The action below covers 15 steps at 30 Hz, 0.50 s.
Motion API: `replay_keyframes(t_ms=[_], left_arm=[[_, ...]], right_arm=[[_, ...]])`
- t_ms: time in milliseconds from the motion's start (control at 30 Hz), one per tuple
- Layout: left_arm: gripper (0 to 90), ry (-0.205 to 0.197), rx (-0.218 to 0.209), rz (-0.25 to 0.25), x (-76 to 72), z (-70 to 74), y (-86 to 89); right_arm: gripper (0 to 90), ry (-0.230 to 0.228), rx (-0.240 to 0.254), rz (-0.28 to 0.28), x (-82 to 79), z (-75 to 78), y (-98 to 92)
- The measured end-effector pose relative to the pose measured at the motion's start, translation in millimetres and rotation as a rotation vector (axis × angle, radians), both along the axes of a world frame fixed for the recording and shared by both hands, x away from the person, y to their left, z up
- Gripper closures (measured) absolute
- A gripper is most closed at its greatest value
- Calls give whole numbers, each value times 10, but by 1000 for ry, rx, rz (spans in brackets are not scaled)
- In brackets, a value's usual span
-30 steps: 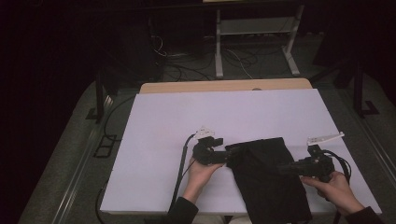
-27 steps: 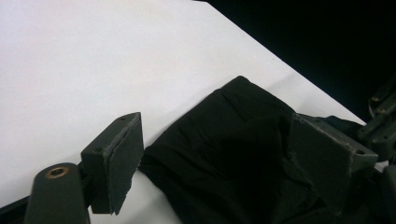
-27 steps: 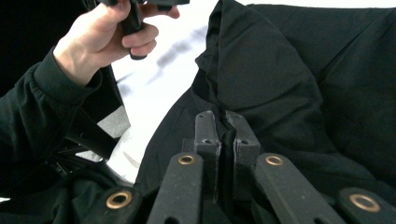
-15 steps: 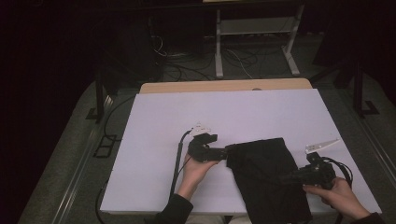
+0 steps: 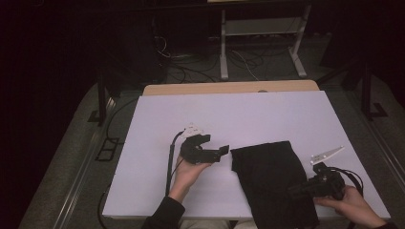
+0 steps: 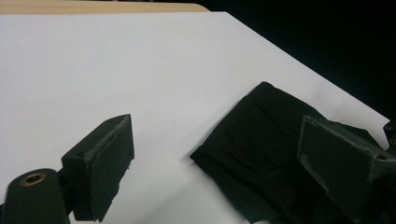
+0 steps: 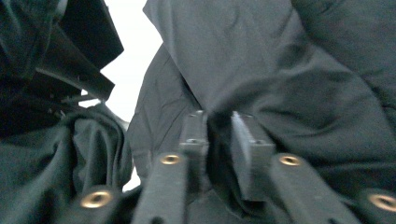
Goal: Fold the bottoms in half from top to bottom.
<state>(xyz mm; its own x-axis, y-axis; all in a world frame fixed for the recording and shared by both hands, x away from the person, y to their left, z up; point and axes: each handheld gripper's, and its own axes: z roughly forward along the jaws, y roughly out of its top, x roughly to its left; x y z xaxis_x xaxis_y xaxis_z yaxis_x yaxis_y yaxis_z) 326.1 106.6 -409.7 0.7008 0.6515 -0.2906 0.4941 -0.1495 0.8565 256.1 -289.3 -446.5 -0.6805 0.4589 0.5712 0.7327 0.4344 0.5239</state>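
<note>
A black cloth (image 5: 267,171) lies flat on the white table (image 5: 239,114), reaching its near edge. My left gripper (image 5: 215,145) hovers just left of the cloth's far-left corner and points at it. Its jaws have just been opening and stand open with nothing between them. In the left gripper view the cloth (image 6: 261,135) lies ahead of that gripper (image 6: 219,140). My right gripper (image 5: 293,191) rests on the cloth's right side near the front. Its jaws (image 7: 219,121) have just been opening, but stand narrow, with a raised fold of the cloth (image 7: 280,56) still pinched between them.
A wooden strip (image 5: 229,88) borders the table's far side. Beyond it a white metal stand (image 5: 258,47) and loose cables (image 5: 248,62) sit on the dark floor. A cable (image 5: 171,162) trails from the left gripper toward the near edge.
The left gripper has drawn back to the left, off the cloth's far-left corner, and risen a little. The right gripper has drifted slightly toward the near edge while staying on the cloth.
</note>
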Motion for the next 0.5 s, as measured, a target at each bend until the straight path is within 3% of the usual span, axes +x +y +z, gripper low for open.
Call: replay_keyframes(t_ms=[167, 300, 400, 500], left_arm=[[94, -6, 9, 11, -22, -14, 105], [84, -3, 16, 15, -29, -25, 162], [79, -9, 14, 14, -37, -21, 197], [73, -22, 9, 17, -50, -16, 233]], right_arm=[[535, -48, 5, 41, -47, 45, 37], [475, -89, 48, 33, -36, 126, 43], [535, -121, 80, 19, -1, 206, 53], [712, -140, 82, 2, 70, 267, 83]])
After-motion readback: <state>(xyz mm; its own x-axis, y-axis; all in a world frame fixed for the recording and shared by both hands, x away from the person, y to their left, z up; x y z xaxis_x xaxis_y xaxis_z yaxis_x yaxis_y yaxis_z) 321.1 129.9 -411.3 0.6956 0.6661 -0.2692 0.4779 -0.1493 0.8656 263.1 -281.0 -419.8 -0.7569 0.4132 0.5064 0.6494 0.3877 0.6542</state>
